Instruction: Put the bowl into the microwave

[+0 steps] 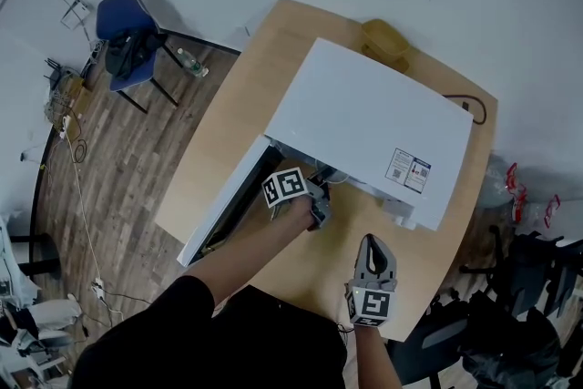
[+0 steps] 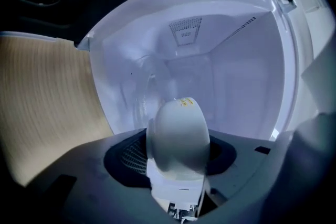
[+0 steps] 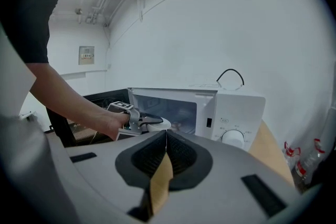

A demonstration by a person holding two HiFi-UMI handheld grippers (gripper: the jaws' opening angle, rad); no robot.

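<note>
Glossy white bowl (image 2: 178,136) first: it's clamped in my left gripper (image 1: 314,200). The jaws are partway closed and pressing on it from both sides, and its rounded outside faces back at me, with a small yellow sticker near the top. The bowl sits right at the open mouth of the boxy white microwave (image 1: 364,123), with the pale cavity filling the view behind it. Whether it's past the sill, I can't tell. The microwave's door (image 1: 223,214) hangs wide open on the left, out over the left edge of the light wooden table (image 1: 237,123). The oven itself stands toward the table's far right edge, and its round white dial (image 3: 232,137) is on the right of its front panel.

My right gripper (image 1: 372,243) hovers over the near edge of the table, jaws closed together on nothing, pointing at the microwave front. A yellow object (image 1: 384,39) sits at the far edge behind the oven. A black cable (image 1: 478,109) loops by the right edge. A blue chair (image 1: 123,14) stands on the wood floor, well apart.
</note>
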